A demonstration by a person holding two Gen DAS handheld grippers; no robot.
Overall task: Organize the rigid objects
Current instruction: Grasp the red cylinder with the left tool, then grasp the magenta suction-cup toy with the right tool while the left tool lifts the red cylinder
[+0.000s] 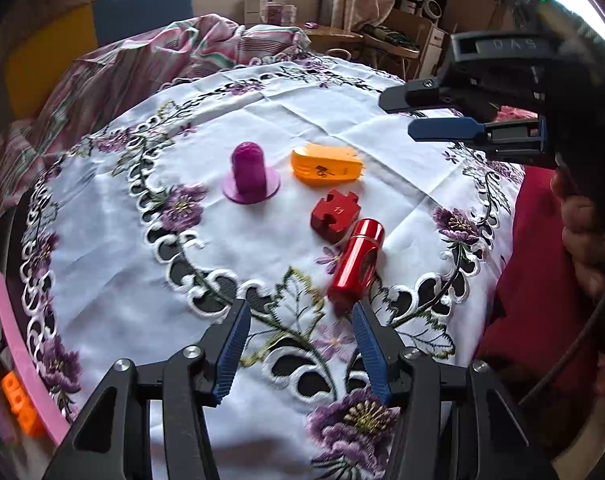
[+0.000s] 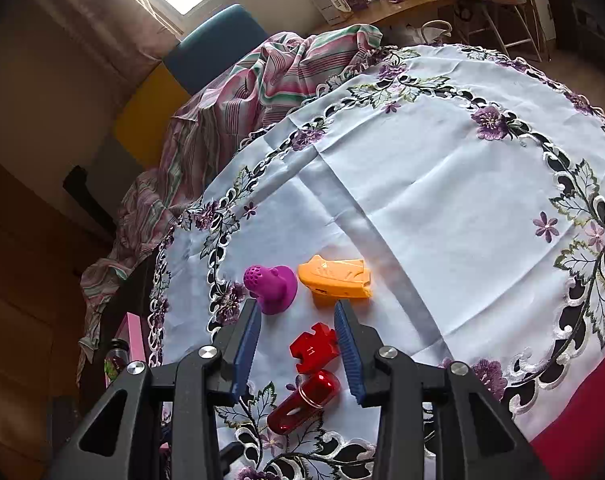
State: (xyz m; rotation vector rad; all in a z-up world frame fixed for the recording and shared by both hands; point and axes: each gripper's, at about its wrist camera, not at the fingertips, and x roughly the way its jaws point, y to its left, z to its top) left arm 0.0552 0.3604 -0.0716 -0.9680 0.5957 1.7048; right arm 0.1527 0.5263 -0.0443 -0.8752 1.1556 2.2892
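Observation:
Several small rigid objects lie on the embroidered white tablecloth (image 1: 302,120): a purple flanged peg (image 1: 251,174), an orange shoe-shaped piece (image 1: 325,164), a red puzzle block (image 1: 335,215) and a shiny red cylinder (image 1: 354,264) lying on its side. My left gripper (image 1: 300,312) is open and empty, just short of the cylinder's near end. My right gripper (image 1: 396,114) hangs open above the table's right side. In the right wrist view my right gripper (image 2: 296,310) is open above the red block (image 2: 313,347), with the peg (image 2: 271,288), orange piece (image 2: 336,278) and cylinder (image 2: 304,402) around it.
A pink board (image 1: 20,344) and an orange block (image 1: 18,404) sit at the table's left edge. A striped cloth (image 1: 174,52) is heaped at the far side, with a blue chair (image 1: 142,8) behind. Red fabric (image 1: 534,300) lies at the right edge.

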